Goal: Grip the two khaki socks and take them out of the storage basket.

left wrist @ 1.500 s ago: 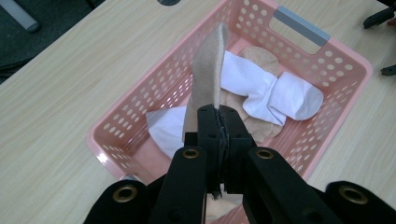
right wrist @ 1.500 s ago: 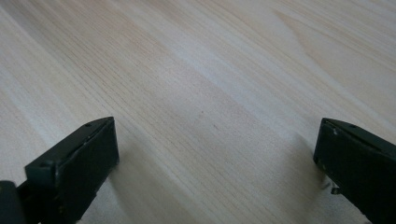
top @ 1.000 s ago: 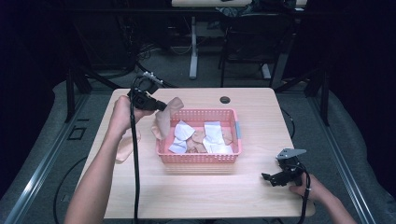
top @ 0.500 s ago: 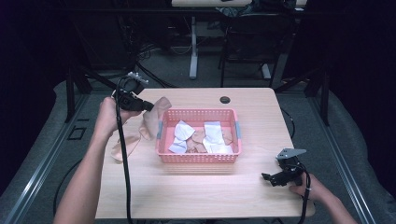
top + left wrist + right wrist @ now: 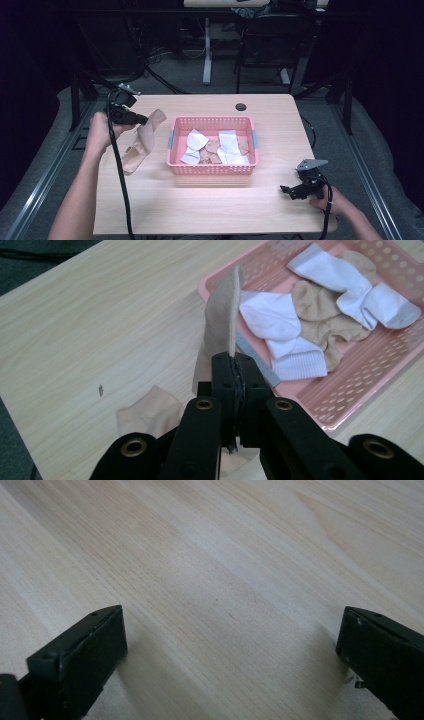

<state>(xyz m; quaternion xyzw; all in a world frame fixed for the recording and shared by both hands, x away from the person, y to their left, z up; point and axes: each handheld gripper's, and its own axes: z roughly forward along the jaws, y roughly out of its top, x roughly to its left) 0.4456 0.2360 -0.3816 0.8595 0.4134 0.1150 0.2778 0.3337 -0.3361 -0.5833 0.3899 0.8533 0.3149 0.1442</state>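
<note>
Left tongs (image 5: 142,120) clamped on the cuff of a beige sock (image 5: 141,142), held above the left part of the desk (image 5: 210,210), just outside the pink basket (image 5: 212,170). The sock hangs down from the grip, and its toe end appears to rest on the wood beside the basket. In the left gripper view the jaws stand pressed together with the fabric edge rising between them. The basket holds further socks, white socks (image 5: 295,335) and beige ones mixed. Right tongs (image 5: 295,190) rest low at the near right corner of the desk, jaws wide apart with nothing between them.

The step in hand is judged to be laying the sock flat on the bare desk. To do it well, keep the grip firm, lower the cuff away from the basket so the sock lies full length, and release only once the fabric rests on the wood without folds.
</note>
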